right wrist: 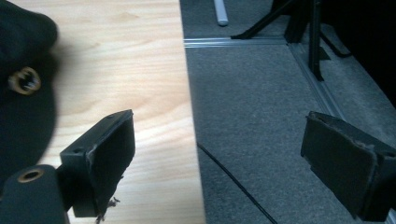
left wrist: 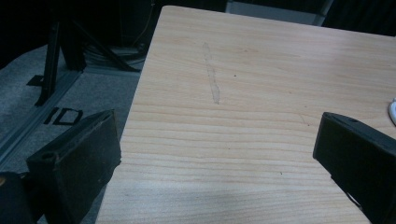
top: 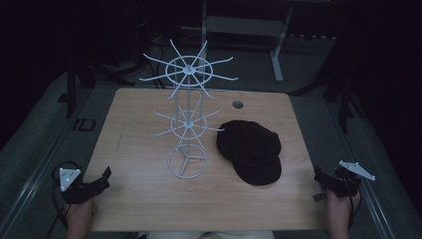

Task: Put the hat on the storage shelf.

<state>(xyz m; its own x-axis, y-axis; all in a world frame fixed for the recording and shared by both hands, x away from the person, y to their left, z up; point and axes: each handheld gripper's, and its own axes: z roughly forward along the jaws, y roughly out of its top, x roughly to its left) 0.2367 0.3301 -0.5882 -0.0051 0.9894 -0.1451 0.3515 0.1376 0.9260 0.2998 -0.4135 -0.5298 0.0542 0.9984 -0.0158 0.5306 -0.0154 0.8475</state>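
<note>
your left gripper (top: 105,177) sits at the table's (top: 149,209) near left corner, jaws spread wide, nothing between them. your right gripper (top: 319,180) hangs at the near right edge, jaws also wide and empty. the black cap (top: 252,150) lies flat on the table just right of the white wire rack (top: 187,112), near your right gripper.

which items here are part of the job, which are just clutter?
Part of the job:
- black cap, lying flat on the table
- white wire rack, upright beside the cap, hooks bare
- left gripper and right gripper, both open at the near corners

Just lying about:
- grommet hole in the tabletop
- desk frame on the floor behind
</note>
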